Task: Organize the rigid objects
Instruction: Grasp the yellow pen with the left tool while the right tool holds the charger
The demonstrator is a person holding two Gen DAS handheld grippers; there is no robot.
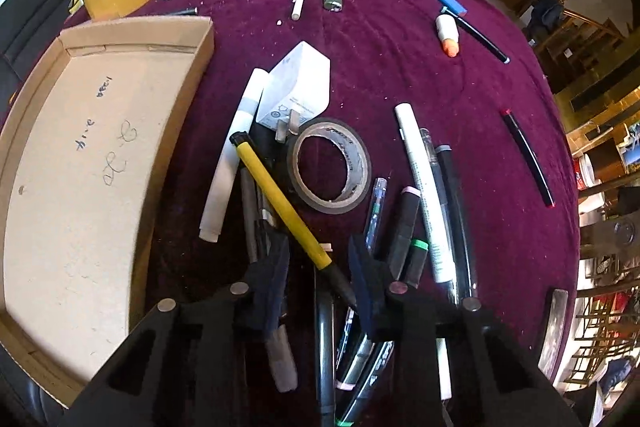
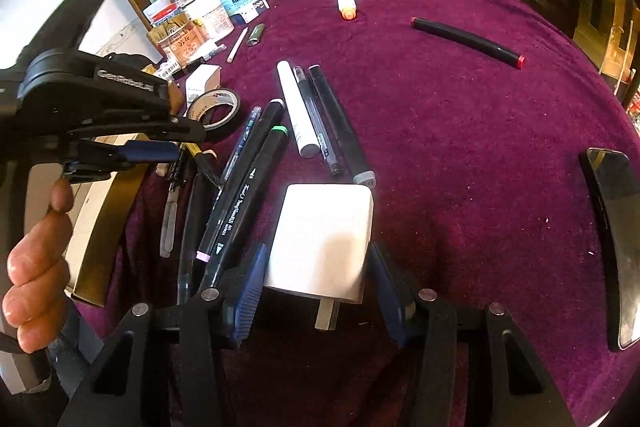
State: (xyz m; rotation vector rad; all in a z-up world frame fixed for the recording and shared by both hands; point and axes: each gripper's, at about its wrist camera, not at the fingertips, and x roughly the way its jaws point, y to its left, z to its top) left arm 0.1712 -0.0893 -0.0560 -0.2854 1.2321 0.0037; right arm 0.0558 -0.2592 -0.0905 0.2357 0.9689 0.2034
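The left gripper (image 1: 320,267) straddles the yellow pen (image 1: 280,203) atop the pen pile, jaws narrow but not yet pressing. The right gripper (image 2: 316,283) holds the white charger (image 2: 324,239) over the cloth. Next, likely, each item must reach the cardboard box (image 1: 80,147), so the pen needs a firm pinch first.

Left wrist view: steeply downward, close over pens (image 1: 424,195). Right wrist view: downward, close over white charger (image 2: 322,239). Both share tape roll (image 1: 330,167), pens, purple tablecloth (image 2: 460,131).
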